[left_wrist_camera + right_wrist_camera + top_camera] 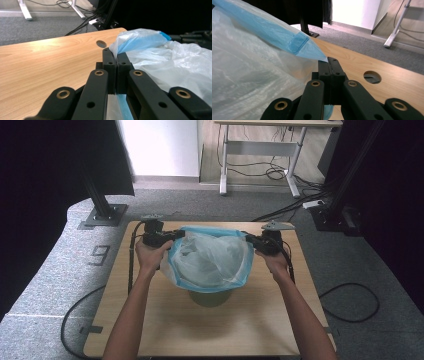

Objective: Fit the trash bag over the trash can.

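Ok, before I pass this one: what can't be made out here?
- High view: the green bin under the plastic bag is mostly covered; its rim and inside are hidden.
- Left gripper view: the bag's blue edge vanishes between the left tool pads.
- Right gripper view: the bag blocks the table's left part; right tool pads hide the pinched hem.

Both forearms reach forward, left gripper [176, 234] and right gripper [250, 239] clamped shut.
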Demonstrator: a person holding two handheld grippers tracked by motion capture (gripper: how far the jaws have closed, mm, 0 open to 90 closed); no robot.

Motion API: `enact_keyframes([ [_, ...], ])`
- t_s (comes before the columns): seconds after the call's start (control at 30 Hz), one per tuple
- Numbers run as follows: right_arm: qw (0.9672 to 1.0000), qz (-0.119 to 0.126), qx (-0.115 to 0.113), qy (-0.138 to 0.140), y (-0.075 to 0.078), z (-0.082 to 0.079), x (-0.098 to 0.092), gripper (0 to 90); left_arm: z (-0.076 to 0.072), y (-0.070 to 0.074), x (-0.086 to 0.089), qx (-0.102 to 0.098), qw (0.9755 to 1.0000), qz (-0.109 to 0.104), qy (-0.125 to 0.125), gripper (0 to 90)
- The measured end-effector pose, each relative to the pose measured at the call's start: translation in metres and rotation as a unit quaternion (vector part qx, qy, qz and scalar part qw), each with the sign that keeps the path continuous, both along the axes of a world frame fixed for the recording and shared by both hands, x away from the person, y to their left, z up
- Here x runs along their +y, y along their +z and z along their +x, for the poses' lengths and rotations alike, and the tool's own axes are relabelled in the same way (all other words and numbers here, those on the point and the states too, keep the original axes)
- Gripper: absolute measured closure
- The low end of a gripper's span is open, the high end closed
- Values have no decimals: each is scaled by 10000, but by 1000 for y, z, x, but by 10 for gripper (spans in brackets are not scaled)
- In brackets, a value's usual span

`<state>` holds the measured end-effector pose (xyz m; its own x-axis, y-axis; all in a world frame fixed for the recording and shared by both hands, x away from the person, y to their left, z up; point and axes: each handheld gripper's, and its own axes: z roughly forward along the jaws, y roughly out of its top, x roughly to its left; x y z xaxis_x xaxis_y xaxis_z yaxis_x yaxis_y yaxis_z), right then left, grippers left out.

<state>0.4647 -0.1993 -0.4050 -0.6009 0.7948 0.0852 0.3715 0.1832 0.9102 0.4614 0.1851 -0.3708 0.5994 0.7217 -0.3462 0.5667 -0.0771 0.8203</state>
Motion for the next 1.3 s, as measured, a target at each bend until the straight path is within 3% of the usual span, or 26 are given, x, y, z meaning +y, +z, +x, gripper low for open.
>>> enact_keyframes([
  [0.2, 9994, 16, 330, 50, -17, 9, 8, 885, 8, -14, 4, 161, 9997, 133, 114, 883],
  [0.33, 9993, 69, 360, 94, -23, 9, 12, 886, 9, -22, 7, 296, 9993, 147, 143, 883],
  [0.47, 9983, 53, 531, 220, -32, 8, 18, 886, 12, -37, 8, 592, 9982, 48, 103, 882],
  [0.57, 9974, 76, 656, 289, -36, 9, 21, 886, 14, -42, 8, 700, 9975, -11, 113, 883],
  [0.7, 9960, 55, 811, 366, -41, 11, 25, 886, 17, -47, 7, 859, 9961, 85, 175, 884],
  [0.73, 9956, 4, 865, 354, -42, 11, 26, 886, 17, -48, 7, 866, 9958, 175, 235, 885],
  [0.8, 9947, -116, 959, 341, -47, 11, 26, 886, 16, -52, 10, 912, 9955, 130, 237, 887],
  [0.9, 9938, -31, 1058, 337, -55, 11, 20, 886, 11, -57, 15, 898, 9959, -32, 124, 886],
  [0.97, 9925, -37, 1168, 360, -61, 10, 17, 886, 8, -59, 15, 870, 9962, -21, 49, 886],
  [1.1, 9940, 70, 1029, 378, -63, 4, 15, 881, 4, -58, 14, 800, 9968, 4, 22, 886],
  [1.17, 9946, 100, 973, 340, -59, 1, 12, 790, 2, -56, 15, 782, 9969, -14, 37, 886],
  [1.23, 9964, 270, 789, 132, -51, -2, 5, 668, 2, -55, 15, 774, 9970, -19, 33, 886],
  [1.3, 9970, 513, 586, -35, -42, -5, -5, 626, 1, -55, 15, 754, 9971, 12, 48, 886],
])
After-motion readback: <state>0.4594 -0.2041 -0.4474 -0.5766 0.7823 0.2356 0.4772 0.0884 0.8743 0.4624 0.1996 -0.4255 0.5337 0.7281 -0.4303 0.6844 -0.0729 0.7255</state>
